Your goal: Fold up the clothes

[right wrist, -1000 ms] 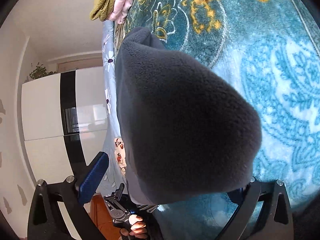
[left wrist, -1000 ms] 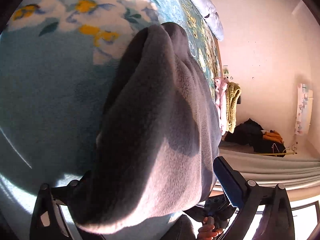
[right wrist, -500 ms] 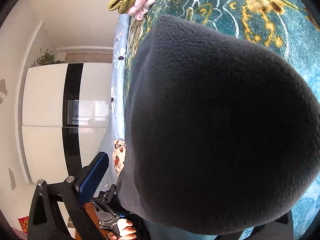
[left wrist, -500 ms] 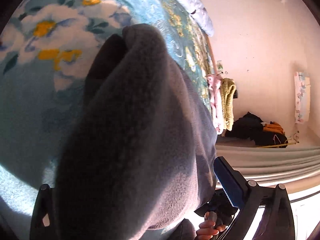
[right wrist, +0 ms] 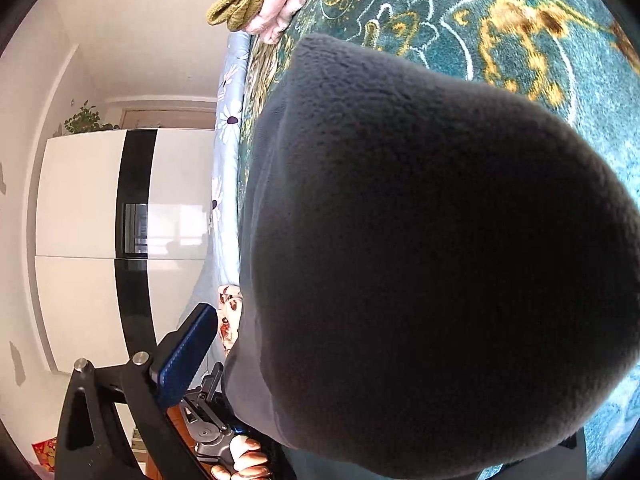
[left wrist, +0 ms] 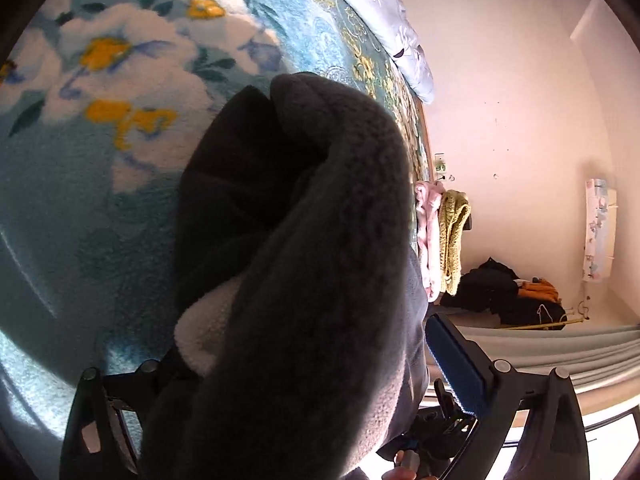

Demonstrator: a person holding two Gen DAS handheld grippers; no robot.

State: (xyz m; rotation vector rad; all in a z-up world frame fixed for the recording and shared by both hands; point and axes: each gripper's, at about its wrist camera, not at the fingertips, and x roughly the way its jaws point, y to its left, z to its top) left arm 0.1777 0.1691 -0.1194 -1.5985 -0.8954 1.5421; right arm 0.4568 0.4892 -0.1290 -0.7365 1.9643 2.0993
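- In the left wrist view, your left tongs (left wrist: 280,396) sit at the bottom of the frame with the dark grey fleece garment (left wrist: 312,280) bunched between and over them. One blue-padded finger (left wrist: 454,368) stands clear at lower right and the other is buried under cloth, so you cannot tell how wide they stand; the fleece rising straight out of them suggests they hold it.
- In the right wrist view, your right tongs (right wrist: 360,392) are likewise swamped by the dark grey fleece garment (right wrist: 420,240), which fills the centre and right of the frame. Only the blue-padded finger (right wrist: 186,354) at lower left shows; the opening cannot be read, though a grip seems likely.
- The garment hangs as a thick doubled fold, probably so you can carry one edge over to the other.
- The teal floral plush blanket (left wrist: 100,160) on the bed fills the upper left, a soft flat place to lay the fold.
- The olive knitted cloth (left wrist: 454,232) and pink cloth (left wrist: 426,240) drape at the bed's edge, mid-right, apart from your work.
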